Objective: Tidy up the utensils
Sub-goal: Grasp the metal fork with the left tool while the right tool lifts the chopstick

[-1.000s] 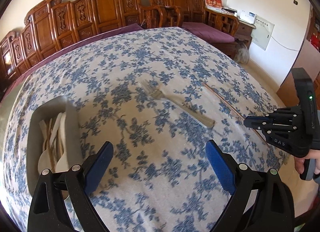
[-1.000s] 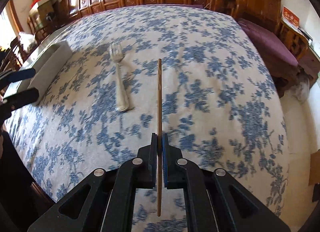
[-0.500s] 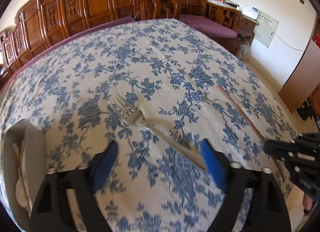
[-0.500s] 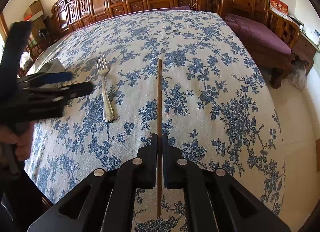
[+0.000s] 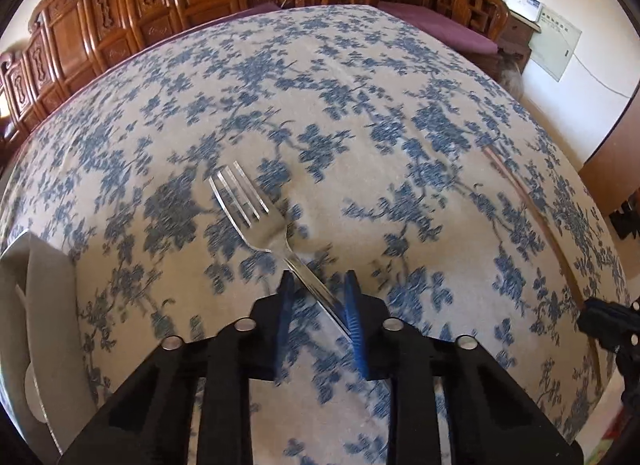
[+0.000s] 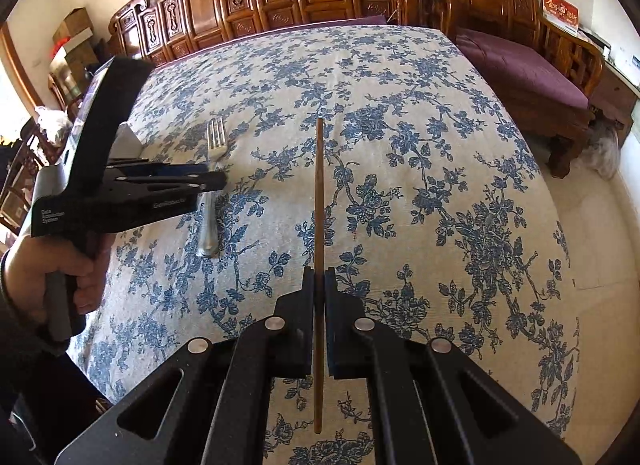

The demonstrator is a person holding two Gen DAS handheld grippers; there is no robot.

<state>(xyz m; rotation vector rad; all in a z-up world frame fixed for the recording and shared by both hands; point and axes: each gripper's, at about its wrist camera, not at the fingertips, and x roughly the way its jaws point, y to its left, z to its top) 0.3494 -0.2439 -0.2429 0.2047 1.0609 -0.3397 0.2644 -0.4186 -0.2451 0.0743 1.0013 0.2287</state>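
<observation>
While the right tongs (image 6: 319, 277) clamp a chopstick (image 6: 319, 193) for carrying, the left tongs (image 5: 318, 289) are closing astride the fork (image 5: 256, 213) handle lying flat on the bench (image 5: 360, 113), pads not yet pressing

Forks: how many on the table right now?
1. The fork lies on the tablecloth, handle between the closing left gripper jaws. The tray at left may hide more.

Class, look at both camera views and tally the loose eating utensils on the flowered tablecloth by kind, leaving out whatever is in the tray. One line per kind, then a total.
Silver metal fork: 1
Thin brown wooden chopstick: 1
Total: 2
</observation>
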